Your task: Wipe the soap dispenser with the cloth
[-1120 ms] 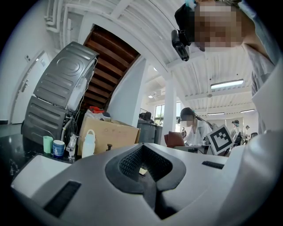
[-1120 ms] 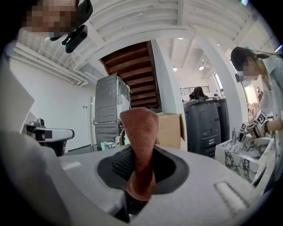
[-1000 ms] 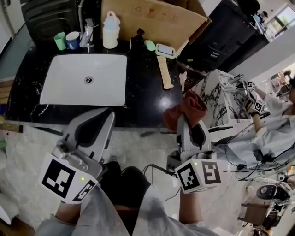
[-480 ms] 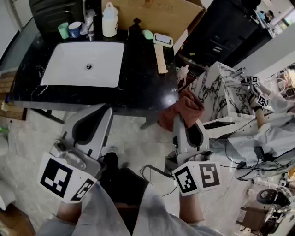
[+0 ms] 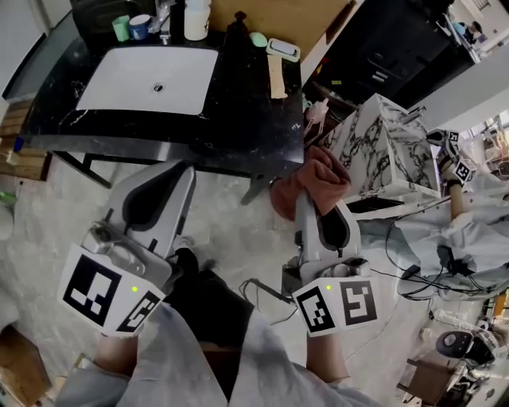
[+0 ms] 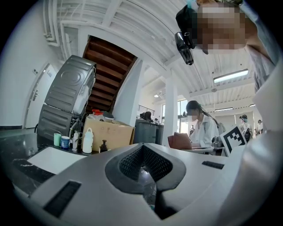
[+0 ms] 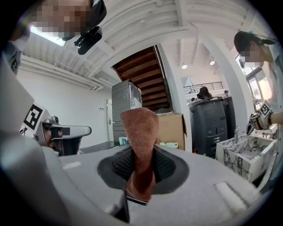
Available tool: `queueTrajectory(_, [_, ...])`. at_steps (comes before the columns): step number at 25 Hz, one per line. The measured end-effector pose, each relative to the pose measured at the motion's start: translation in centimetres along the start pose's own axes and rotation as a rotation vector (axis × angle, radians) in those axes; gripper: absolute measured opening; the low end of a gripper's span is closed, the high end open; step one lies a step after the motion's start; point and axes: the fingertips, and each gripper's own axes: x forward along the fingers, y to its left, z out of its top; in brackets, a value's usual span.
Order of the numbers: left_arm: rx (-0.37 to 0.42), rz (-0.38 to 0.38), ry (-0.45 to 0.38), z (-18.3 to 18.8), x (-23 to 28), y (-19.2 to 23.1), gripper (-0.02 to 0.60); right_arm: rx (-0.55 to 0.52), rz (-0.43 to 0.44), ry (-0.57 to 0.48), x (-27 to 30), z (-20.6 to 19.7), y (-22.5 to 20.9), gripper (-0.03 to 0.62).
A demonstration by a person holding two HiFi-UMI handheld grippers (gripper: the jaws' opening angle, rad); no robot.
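- The right claw (image 7: 140, 172) is clamped on a reddish-brown cloth (image 7: 139, 128). The cloth stands up between the jaws in a folded bunch, and more of it hangs over the claw tip in the head view.
- The left claw (image 6: 142, 165) has its jaws together with nothing between them. It is held low in front of the person, on the left side.
- Both claws are over the floor, well apart from the counter (image 5: 238, 119). Neither touches anything on it.
- The soap dispenser (image 5: 236, 22) stands upright at the back of the counter, just to the right of the white sink (image 5: 151, 79). A white bottle (image 5: 196, 12) stands to its left, in front of a cardboard box (image 5: 294, 16).
- Appearance: the dispenser is a small dark bottle with a pump head on top. At this range no dirt, drips or wet patches on it can be made out.
- Done so far, judged from the layout: the cloth is picked up and firmly held.
- Left to do: all of the wiping. The cloth is not in contact with the dispenser and is far from it.
- Next stage, as a judgement:
  - Bring the cloth across the counter to the dispenser.
  - Steady the bottle with the empty left claw if needed. The bottle looks narrow and may tip under side pressure.
  - Rub the body and the pump head.
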Motion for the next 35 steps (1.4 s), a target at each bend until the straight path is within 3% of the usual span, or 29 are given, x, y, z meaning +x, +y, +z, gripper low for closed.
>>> queueTrajectory(15, [0.036,-0.055,-0.009,1.9,-1.4,1.3,0.003,0.023,-0.009,-0.010,0.9,0.1,3.7,0.075])
queueTrajectory(35, [0.023,-0.050,-0.029,2.4,-2.3,4.6,0.003,-0.012,0.022,-0.005,3.2,0.6,7.0,0.075])
